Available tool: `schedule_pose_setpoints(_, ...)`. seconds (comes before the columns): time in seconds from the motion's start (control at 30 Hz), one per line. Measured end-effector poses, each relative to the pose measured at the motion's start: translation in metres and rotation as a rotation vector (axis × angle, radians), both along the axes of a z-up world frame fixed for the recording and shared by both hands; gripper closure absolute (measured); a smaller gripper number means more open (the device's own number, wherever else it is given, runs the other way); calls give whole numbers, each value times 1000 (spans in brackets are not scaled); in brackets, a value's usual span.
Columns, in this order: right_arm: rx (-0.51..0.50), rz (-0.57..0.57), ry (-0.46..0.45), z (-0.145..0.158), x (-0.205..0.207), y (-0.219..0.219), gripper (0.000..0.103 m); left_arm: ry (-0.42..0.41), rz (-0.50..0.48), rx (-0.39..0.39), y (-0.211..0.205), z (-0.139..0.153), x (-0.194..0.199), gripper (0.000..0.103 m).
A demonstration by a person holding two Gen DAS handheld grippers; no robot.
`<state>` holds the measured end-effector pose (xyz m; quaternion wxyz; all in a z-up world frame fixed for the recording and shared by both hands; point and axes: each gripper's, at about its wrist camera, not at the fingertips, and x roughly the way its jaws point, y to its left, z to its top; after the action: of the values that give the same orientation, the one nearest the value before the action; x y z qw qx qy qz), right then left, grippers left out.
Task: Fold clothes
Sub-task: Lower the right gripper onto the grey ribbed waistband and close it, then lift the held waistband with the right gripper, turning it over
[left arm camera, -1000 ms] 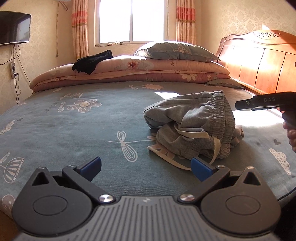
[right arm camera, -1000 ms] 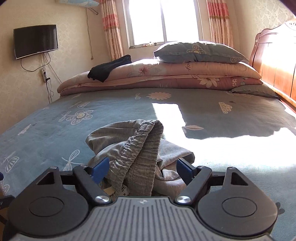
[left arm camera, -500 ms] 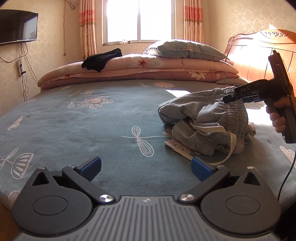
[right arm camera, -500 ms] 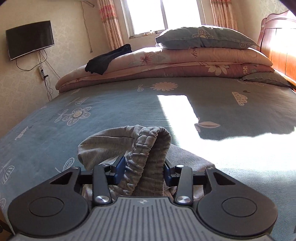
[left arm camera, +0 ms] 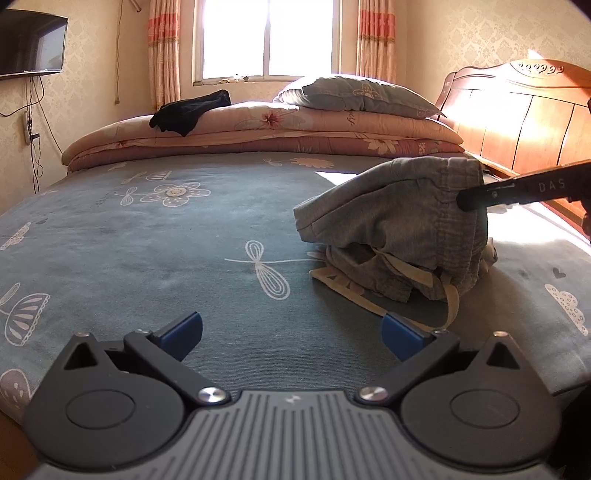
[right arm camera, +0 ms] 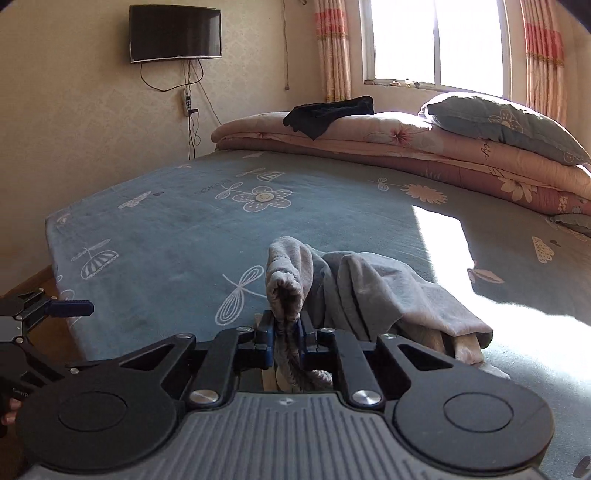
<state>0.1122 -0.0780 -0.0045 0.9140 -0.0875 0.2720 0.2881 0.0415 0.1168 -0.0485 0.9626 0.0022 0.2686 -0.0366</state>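
A crumpled pair of grey shorts (left arm camera: pixel 399 225) with an elastic waistband and beige drawstrings lies on the blue-green bedspread (left arm camera: pixel 184 240). My right gripper (right arm camera: pixel 287 334) is closing on the gathered waistband (right arm camera: pixel 286 291), its blue pads pressing the fabric, and holds that edge up off the bed. In the left wrist view the right gripper (left arm camera: pixel 469 201) reaches in from the right and pinches the waistband. My left gripper (left arm camera: pixel 291 334) stands open near the bed's front edge, a little short of the shorts, with nothing between its fingers.
A stack of folded pink quilts (left arm camera: pixel 295 129) with a grey-blue pillow (left arm camera: pixel 354 96) and a black garment (left arm camera: pixel 188 110) lies along the far side. A wooden headboard (left arm camera: pixel 517 122) stands at right. A television (right arm camera: pixel 175 33) hangs on the wall.
My right gripper closed from wide open onto the shorts' waistband, rolled, and swung sideways, lifting that edge. The left gripper stayed open and in place.
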Motion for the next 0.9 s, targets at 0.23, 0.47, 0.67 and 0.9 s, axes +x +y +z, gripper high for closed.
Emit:
schedule_pose_setpoints(0.23,-61,-43,-20,-16,-7,8,81,-14,-31,12,-9,-2,-4,0)
schedule_pose_setpoints(0.47,-94,-65,-38,-29,-2,17,54,26,-45,29,-11,-3,-2,0)
schedule_pose_setpoints(0.67,-123,-71,-12,-48,4,31,46,35,-46,33,-12,-5,-3,1)
schedule_pose_setpoints(0.9,-121,-71,-12,-56,5,40,45,32,-61,48,-13,-8,-4,0)
